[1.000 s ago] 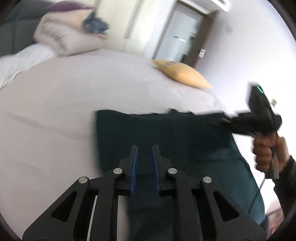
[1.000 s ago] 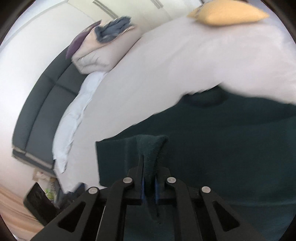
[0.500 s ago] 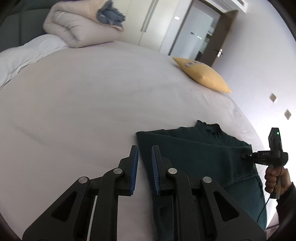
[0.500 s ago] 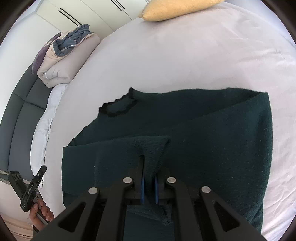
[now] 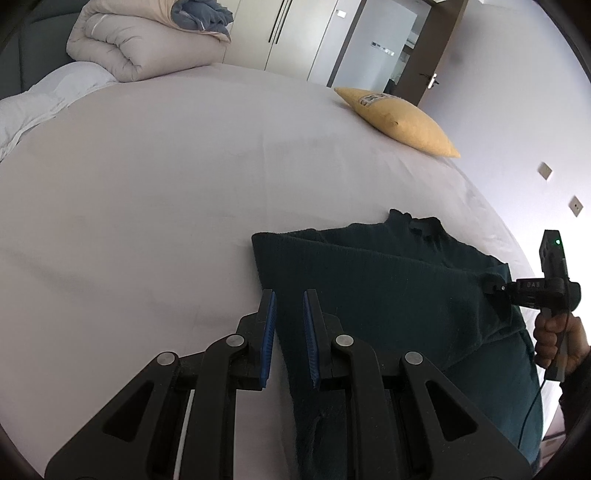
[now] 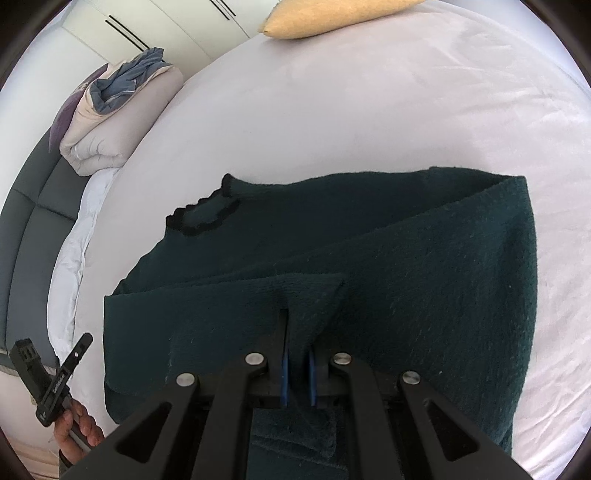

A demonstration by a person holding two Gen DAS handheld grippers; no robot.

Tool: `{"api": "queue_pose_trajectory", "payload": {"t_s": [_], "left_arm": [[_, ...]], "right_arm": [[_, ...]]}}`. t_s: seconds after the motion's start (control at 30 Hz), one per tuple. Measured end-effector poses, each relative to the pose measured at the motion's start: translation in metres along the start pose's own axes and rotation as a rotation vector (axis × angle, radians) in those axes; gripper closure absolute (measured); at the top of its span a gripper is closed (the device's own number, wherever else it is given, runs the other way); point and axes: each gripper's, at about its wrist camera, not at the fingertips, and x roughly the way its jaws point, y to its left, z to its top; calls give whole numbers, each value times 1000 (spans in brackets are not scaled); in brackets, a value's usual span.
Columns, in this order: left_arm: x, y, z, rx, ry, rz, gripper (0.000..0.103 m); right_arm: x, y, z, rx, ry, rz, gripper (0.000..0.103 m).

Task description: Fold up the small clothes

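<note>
The right hand-held gripper is squeezed tight on a fold of the dark green sweater. The cloth bunches up between its blue pads. In the left wrist view this same gripper pinches the far right edge of the sweater, with a hand around its handle.

The left hand-held gripper has a small gap between its blue pads. The sweater's left edge runs down through that gap, but I cannot tell if the pads press on it.

The sweater lies flat on the bed, near the front edge. One side is folded over the middle. Its neck hole points away, toward the far side.

Farther off, a yellow pillow rests on the bed. A rolled beige blanket sits in the far corner with a blue-grey cloth on top.
</note>
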Motion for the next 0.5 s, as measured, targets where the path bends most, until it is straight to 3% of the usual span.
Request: {"api": "queue_pose_trajectory", "payload": {"t_s": [0.5], "left_arm": [[-1,-1,13,1,-13,-20,88]], "right_arm": [[-3,-14,-1,-6,-16,-15,95]]}}
